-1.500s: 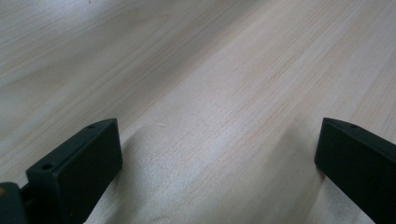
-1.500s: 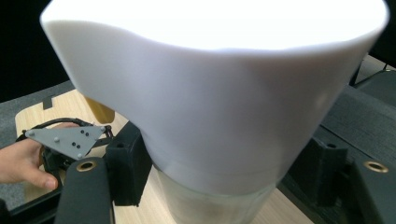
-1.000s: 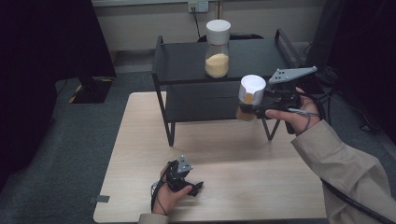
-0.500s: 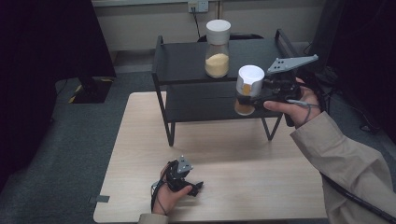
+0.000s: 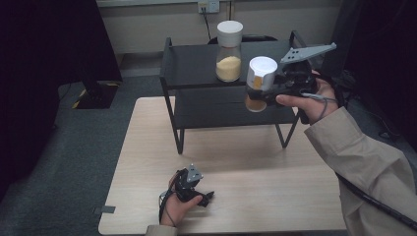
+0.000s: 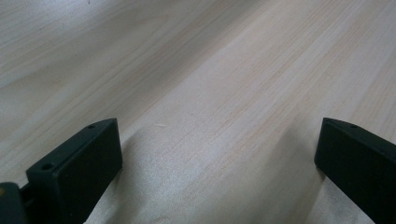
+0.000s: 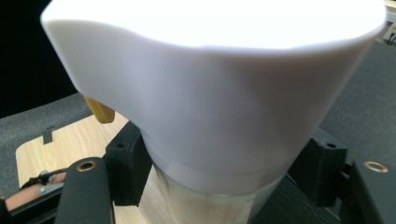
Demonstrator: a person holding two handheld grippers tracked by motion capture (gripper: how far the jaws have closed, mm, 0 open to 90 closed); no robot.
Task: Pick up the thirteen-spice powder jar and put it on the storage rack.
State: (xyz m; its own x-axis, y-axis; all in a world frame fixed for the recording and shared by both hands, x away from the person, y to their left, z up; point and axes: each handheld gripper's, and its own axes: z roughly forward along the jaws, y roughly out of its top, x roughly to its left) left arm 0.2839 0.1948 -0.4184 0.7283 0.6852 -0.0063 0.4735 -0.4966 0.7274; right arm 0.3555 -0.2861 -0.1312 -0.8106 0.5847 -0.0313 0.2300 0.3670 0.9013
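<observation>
Left gripper [image 5: 193,183] low over the wooden surface [image 5: 246,162], fingers [image 6: 79,165] spread wide, bare wood between them. Right gripper [image 5: 275,88] raised beside the black shelf [image 5: 196,64], fingers [image 7: 126,170] clamped on a white-lidded jar [image 5: 259,83] just below its lid, amber contents at the bottom. Beyond those fingers, second jar [image 5: 229,51] upright on the shelf top.

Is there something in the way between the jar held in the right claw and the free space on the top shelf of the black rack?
Nothing visible blocks it. The right claw holds the white-lidded jar in front of the top shelf. The other jar stands to its left, with bare shelf to that jar's right.
</observation>
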